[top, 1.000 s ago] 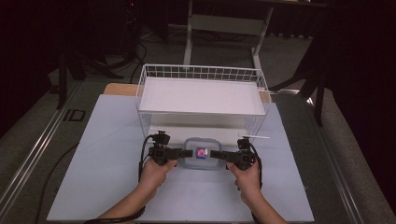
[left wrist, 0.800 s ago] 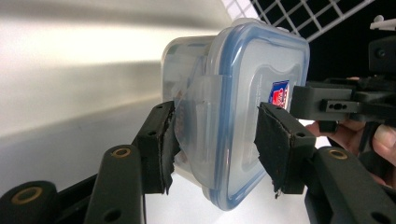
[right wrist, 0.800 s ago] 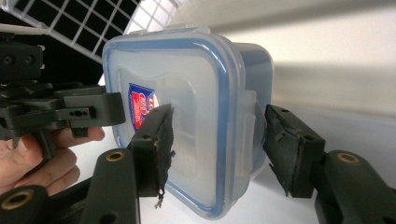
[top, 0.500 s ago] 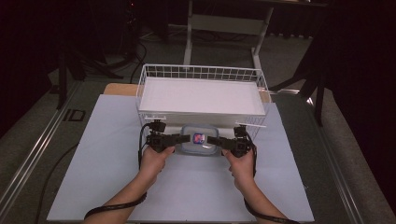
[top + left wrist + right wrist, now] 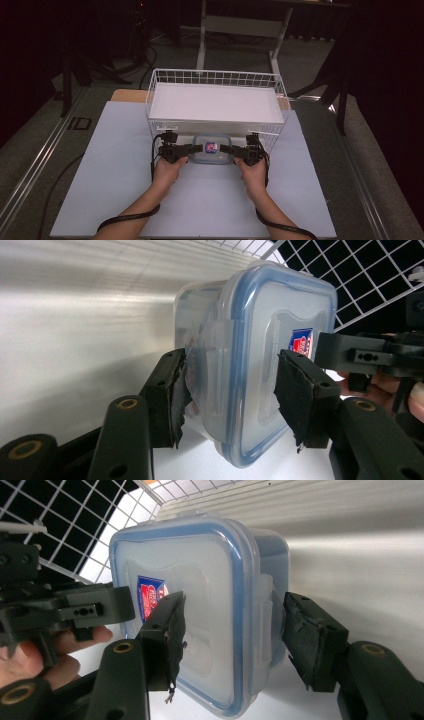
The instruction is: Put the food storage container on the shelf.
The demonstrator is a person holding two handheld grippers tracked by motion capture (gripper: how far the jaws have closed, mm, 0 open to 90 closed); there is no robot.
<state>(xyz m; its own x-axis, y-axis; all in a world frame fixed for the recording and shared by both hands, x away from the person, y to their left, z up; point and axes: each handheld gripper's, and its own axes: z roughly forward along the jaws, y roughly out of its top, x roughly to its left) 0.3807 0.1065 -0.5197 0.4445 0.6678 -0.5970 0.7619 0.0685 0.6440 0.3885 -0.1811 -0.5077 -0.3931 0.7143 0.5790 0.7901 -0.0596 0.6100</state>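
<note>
Two hand-held grippers clamp one clear plastic container (image 5: 212, 149) from opposite sides, just in front of the white wire basket (image 5: 216, 78) on the pale surface (image 5: 120, 200). In the high view the left hand-held gripper (image 5: 192, 148) reaches in from the left and the right hand-held gripper (image 5: 231, 149) from the right, each gripping one end of the container, which sits between them with its blue-rimmed lid (image 5: 280, 335) and a small red and blue label (image 5: 210, 147) on top. The left gripper view shows one pad (image 5: 176, 390) against the container's underside by the side clasp and the other on the lid. The right gripper view shows the same kind of hold, one pad (image 5: 170, 625) on the lid near the label and the other (image 5: 307, 630) at the base. Whether the container rests on the surface or hangs just above it cannot be told.
</note>
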